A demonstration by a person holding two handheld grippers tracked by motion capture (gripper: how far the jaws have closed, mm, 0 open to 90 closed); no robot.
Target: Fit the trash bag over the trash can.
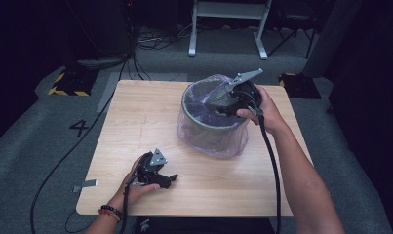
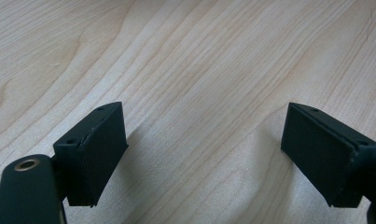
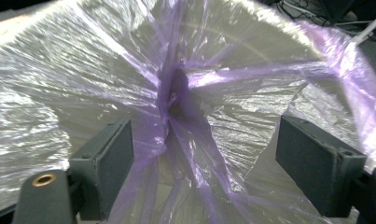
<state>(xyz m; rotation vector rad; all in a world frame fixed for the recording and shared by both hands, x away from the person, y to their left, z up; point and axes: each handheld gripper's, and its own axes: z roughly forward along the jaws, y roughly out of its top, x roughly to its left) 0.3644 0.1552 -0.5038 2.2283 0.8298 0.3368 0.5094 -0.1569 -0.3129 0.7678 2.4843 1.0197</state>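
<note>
Lining work: a bin stands on a wooden table, fitted with a thin purple bag.
Bin: round, grey rim, upright, toward the far right part of the table.
Bag: draped over the bin's rim and down its outer wall; inside the bin its film gathers into a twisted knot at the middle, creases fanning out from it.
Right gripper: tipped down into the bin's mouth from the near right side of the rim, held by the right hand.
Right jaws: spread wide in the right gripper view, the knot between them; whether the left pad touches the film beside it cannot be told; the other pad stands clear.
Left gripper: near the table's front edge, well apart from the bin, held low by the left hand.
Left jaws: wide apart, bare wood between them in the left gripper view.
</note>
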